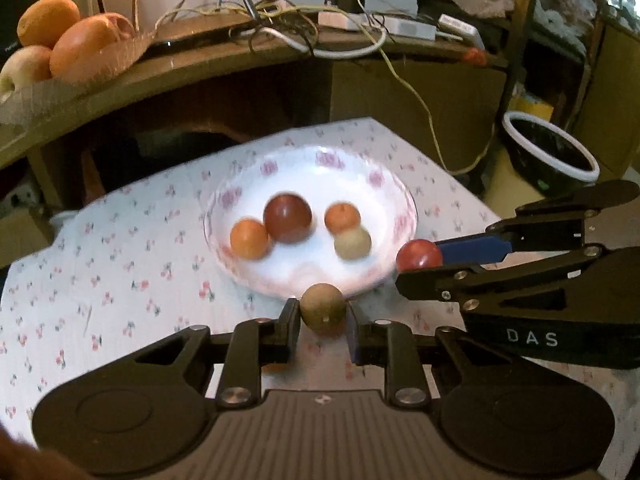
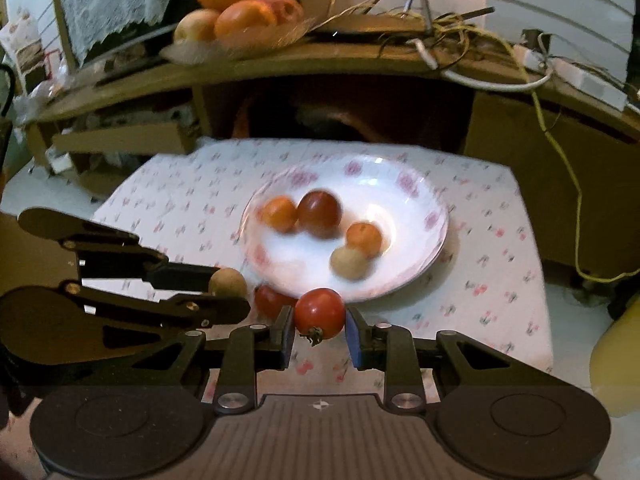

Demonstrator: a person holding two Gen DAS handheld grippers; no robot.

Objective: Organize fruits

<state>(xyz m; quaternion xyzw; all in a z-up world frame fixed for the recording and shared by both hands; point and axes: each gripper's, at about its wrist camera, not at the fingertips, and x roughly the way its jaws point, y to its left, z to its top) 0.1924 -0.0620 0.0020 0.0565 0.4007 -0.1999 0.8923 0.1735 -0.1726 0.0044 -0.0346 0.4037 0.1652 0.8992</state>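
Left wrist view: my left gripper (image 1: 323, 312) clamps a longan (image 1: 322, 307), right gripper (image 2: 320, 320) a tomato (image 2: 320, 313); I clear the plate's (image 2: 434, 200) near rim before releasing.

Both wrist views look forward, close over the plate (image 1: 400, 196), sharing it.

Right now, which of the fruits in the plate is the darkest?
The big dark red one, toward the back beside an orange fruit. The other three in the plate are smaller: two orange, one pale tan.
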